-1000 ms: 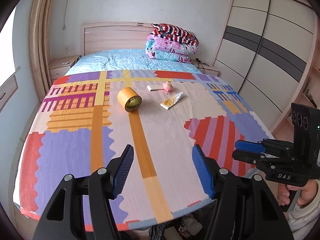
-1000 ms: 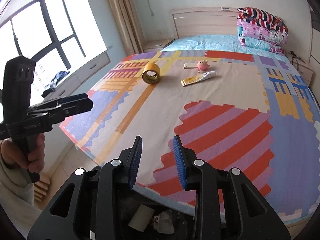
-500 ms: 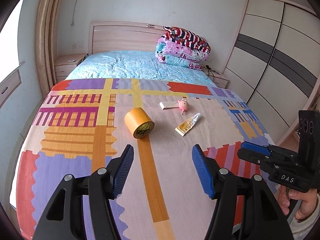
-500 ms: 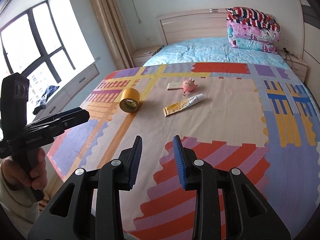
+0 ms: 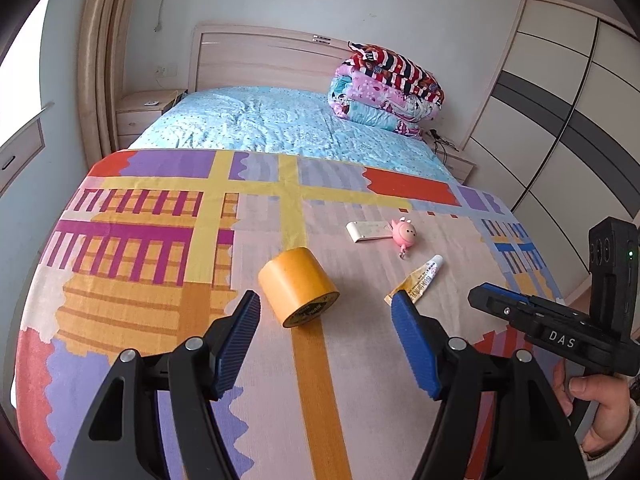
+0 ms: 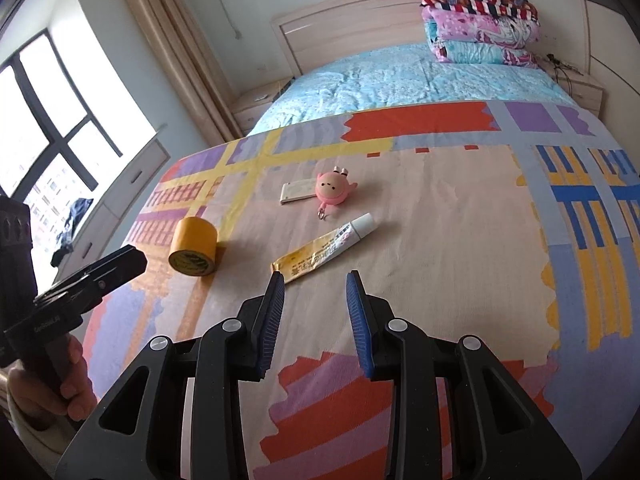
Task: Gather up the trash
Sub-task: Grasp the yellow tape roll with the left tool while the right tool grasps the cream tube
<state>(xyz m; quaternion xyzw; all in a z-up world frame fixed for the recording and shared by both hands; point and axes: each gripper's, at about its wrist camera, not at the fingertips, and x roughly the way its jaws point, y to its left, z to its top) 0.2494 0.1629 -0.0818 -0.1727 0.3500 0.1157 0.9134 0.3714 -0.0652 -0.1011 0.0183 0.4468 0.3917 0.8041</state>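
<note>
A yellow tape roll [image 5: 298, 286] [image 6: 193, 246] lies on the patterned bedspread [image 5: 132, 264], just ahead of my open, empty left gripper [image 5: 325, 308]. A squeezed yellow-and-white tube [image 5: 416, 280] [image 6: 326, 248] lies to its right, its flat end just ahead of my open, empty right gripper [image 6: 315, 282]. Farther back lie a pink toy keychain [image 5: 404, 234] [image 6: 333, 188] and a small white flat card [image 5: 368, 231] [image 6: 297, 191]. The right gripper also shows at the right of the left wrist view [image 5: 480, 294].
Folded quilts [image 5: 386, 88] are stacked by the headboard on a light blue sheet [image 5: 280, 124]. Wardrobe doors [image 5: 560, 128] line the right wall. A window and low cabinet [image 6: 120, 184] stand left of the bed. Nightstands flank the headboard.
Both grippers have moved forward over the bed toward the items. The tape roll and tube are now much nearer. Neither gripper's opening has changed.
</note>
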